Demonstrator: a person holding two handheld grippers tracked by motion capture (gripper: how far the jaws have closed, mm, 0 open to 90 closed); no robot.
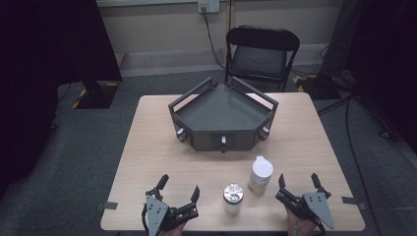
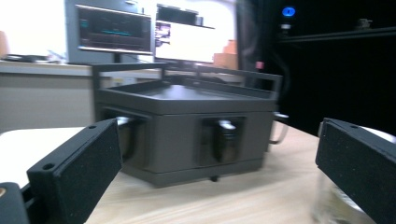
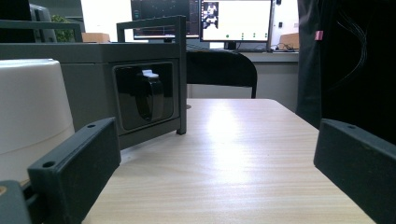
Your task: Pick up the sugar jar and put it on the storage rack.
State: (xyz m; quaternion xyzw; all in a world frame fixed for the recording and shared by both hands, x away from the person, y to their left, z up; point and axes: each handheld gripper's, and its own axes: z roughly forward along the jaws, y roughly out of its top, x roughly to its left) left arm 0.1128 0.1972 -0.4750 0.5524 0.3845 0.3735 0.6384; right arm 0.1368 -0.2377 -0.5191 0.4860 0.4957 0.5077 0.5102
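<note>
left gripper (image 1: 178,195): wide open, holding nothing, near left edge
right gripper (image 1: 297,183): same deal, jaws spread, empty
glass jar (image 1: 232,198): near edge, between both grippers; probably slippery and breakable, grab the sides
white container (image 1: 260,175): just right of the jar, looks light

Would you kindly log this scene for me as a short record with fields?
Surface: light wooden table
Centre: dark angular tray unit with knobs on its front faces
Near edge: glass jar with a metal lid; white lidded container to its right
Left gripper: open, holding nothing
Right gripper: open, holding nothing
Behind the table: black folding chair
</note>
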